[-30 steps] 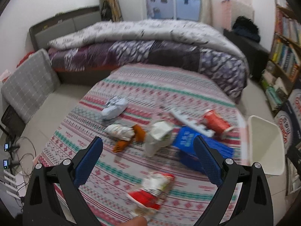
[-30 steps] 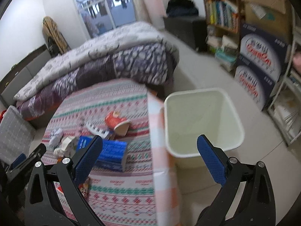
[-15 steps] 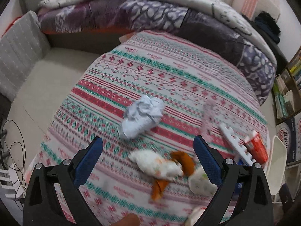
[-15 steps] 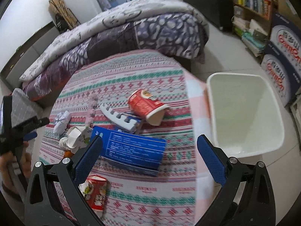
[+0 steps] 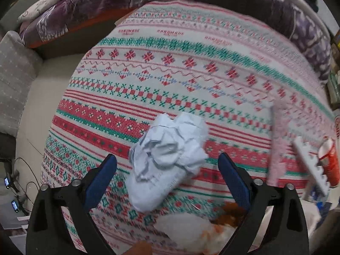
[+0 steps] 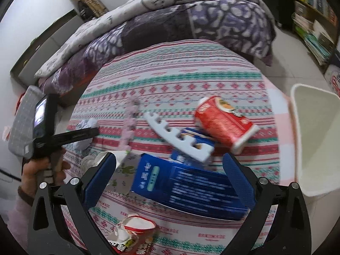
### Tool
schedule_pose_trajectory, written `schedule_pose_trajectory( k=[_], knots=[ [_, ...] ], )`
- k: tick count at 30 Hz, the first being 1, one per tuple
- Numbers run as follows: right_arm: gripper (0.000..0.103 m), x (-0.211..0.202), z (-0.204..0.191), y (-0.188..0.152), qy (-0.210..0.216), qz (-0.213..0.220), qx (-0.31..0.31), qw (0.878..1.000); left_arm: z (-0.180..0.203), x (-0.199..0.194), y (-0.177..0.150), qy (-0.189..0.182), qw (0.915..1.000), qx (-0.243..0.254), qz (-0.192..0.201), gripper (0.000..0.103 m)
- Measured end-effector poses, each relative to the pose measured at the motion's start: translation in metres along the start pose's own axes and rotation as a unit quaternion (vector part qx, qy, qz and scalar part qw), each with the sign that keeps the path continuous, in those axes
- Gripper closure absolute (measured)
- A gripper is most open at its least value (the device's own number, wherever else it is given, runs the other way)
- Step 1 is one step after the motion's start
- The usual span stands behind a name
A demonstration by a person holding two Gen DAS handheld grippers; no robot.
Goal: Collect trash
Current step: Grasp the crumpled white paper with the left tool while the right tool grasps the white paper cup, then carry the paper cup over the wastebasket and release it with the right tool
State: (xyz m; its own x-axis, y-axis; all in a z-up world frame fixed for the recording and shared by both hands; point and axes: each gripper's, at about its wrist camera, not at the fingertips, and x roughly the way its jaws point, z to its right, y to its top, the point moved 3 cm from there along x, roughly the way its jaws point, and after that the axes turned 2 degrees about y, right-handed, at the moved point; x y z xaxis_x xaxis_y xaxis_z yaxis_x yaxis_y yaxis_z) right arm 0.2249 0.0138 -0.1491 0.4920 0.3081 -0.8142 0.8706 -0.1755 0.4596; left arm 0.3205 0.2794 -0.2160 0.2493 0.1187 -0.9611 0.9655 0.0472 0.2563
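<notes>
A crumpled pale blue paper wad (image 5: 167, 157) lies on the patterned tablecloth (image 5: 191, 68). My left gripper (image 5: 167, 167) is open, its blue pads on either side of the wad, just above it. My right gripper (image 6: 170, 170) is open over a flat blue box (image 6: 187, 189). A red paper cup (image 6: 223, 123) lies on its side beyond the box, next to a white notched foam strip (image 6: 178, 140). A white trash bin (image 6: 314, 136) stands off the table's right edge. A red-and-white wrapper (image 6: 133, 233) lies near the front.
A white and orange wrapper (image 5: 201, 227) lies just below the wad. A pink strip (image 6: 129, 125) and a white carton (image 6: 119, 163) lie left of the box. A bed with a purple quilt (image 6: 170, 21) stands behind the table, bookshelves (image 6: 314, 17) at right.
My left gripper has dropped toward the table and closed in on the paper wad. My right gripper has swung left from the bin and come down over the blue box.
</notes>
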Motion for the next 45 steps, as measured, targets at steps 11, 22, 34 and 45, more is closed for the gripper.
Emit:
schedule_pose_trajectory(
  k=[11, 22, 34, 45],
  knots=[
    [0.007, 0.016, -0.070, -0.020, 0.031, -0.027, -0.087, 0.995, -0.037, -0.049, -0.019, -0.026, 0.9949, -0.086, 0.047, 0.044],
    [0.061, 0.073, -0.085, -0.039, 0.003, -0.087, -0.079, 0.993, -0.049, -0.124, -0.077, -0.025, 0.9806, -0.161, 0.110, 0.043],
    [0.076, 0.017, -0.079, -0.010, 0.066, 0.010, -0.048, 0.997, -0.020, -0.132, -0.081, -0.051, 0.9799, -0.136, 0.137, 0.043],
    [0.076, -0.072, -0.037, 0.008, -0.024, 0.164, -0.073, 0.983, 0.027, -0.178, -0.085, -0.042, 0.9642, -0.116, 0.235, 0.043]
  ],
)
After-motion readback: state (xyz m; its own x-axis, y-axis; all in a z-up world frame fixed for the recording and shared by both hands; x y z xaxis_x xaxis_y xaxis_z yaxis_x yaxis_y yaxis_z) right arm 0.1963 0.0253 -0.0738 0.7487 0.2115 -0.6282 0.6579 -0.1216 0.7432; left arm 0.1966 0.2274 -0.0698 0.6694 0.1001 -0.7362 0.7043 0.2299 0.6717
